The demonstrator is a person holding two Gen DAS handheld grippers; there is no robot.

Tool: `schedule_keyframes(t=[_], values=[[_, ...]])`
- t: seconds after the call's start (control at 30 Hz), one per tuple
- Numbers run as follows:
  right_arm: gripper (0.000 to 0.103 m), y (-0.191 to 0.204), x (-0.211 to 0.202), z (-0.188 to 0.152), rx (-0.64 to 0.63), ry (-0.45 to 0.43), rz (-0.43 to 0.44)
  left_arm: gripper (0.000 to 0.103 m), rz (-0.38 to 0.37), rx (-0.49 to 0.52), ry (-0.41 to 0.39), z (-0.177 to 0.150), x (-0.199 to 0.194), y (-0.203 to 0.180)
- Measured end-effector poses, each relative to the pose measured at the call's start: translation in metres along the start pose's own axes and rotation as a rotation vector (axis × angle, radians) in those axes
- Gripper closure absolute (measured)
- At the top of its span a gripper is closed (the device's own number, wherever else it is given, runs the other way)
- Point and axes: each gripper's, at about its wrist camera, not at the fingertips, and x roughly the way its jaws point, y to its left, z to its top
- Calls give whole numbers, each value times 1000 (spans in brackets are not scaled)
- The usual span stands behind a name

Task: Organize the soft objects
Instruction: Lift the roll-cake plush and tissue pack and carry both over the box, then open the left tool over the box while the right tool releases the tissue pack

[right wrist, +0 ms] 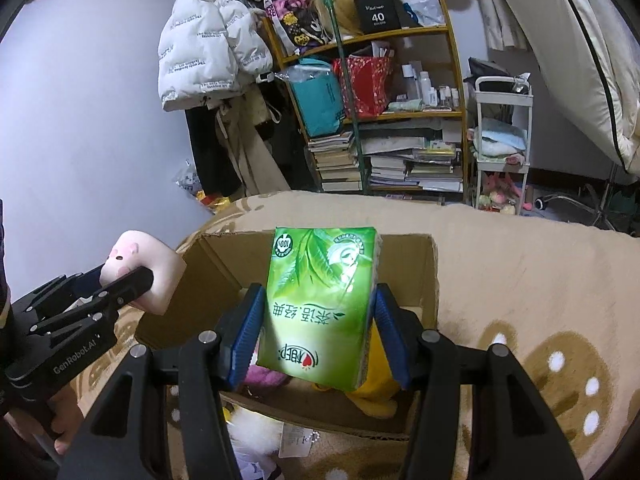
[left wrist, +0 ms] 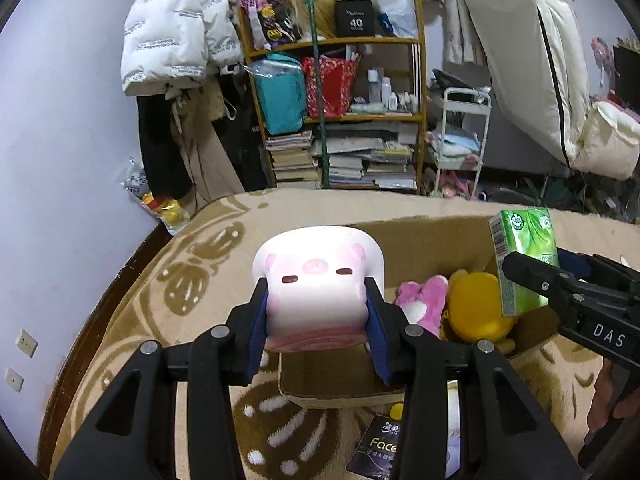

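My left gripper [left wrist: 316,312] is shut on a white and pink pig squishy toy [left wrist: 316,280], held above the near left corner of an open cardboard box [left wrist: 440,236]; the toy also shows in the right wrist view [right wrist: 136,276]. My right gripper [right wrist: 316,332] is shut on a green tissue pack [right wrist: 320,304], held above the box [right wrist: 424,272]; the pack shows in the left wrist view [left wrist: 520,260]. Inside the box lie a pink plush [left wrist: 424,300] and a yellow plush [left wrist: 476,308].
The box sits on a beige patterned blanket [right wrist: 520,280]. A dark "Face" packet [left wrist: 380,448] and a small yellow item [left wrist: 397,410] lie in front of the box. A white fluffy item [right wrist: 256,424] lies at the box's near edge. A cluttered shelf [left wrist: 336,112] and white cart [left wrist: 460,140] stand behind.
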Motion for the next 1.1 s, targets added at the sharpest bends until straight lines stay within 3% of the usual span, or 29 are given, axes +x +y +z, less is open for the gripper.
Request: schedule_keyframes(t=[0.57, 1.1], values=[[43, -1, 11, -13, 5, 87, -20, 47, -8, 18, 37, -11, -5, 1], [9, 7, -27, -17, -27, 38, -43, 12, 0, -8, 5, -19, -44, 11]])
